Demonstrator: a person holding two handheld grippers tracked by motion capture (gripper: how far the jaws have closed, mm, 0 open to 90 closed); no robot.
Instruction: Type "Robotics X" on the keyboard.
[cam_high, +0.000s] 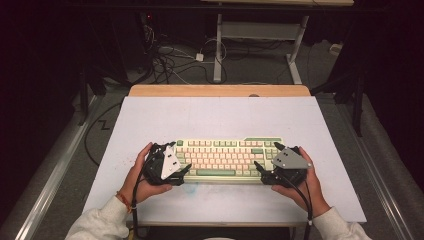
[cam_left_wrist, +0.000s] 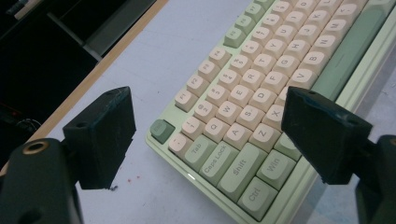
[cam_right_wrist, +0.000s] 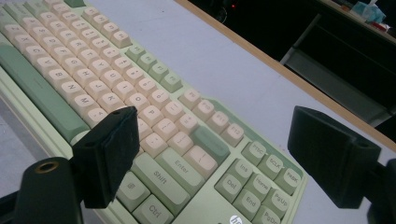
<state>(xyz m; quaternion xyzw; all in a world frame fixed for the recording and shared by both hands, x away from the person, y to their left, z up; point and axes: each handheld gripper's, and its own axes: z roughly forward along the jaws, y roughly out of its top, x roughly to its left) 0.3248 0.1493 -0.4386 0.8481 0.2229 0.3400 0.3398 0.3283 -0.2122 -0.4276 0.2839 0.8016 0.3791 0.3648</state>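
both grippers at the ends of the keyboard (cam_high: 227, 160), jaws spread, nothing pinched.

i see the green and cream keyboard lying flat near the front middle of the white table (cam_high: 165, 115), long side facing me. my left gripper (cam_high: 184, 171) sits at its left end, jaws apart: in the left gripper view (cam_left_wrist: 205, 135) one jaw hangs over bare table just off the esc corner, the other over the keys around x and win. my right gripper (cam_high: 259, 167) sits at the right end, also spread wide: in the right gripper view (cam_right_wrist: 210, 149) one jaw is above the keys left of shift, the other past the pause and pgup edge. can't tell if either jaw touches a key.
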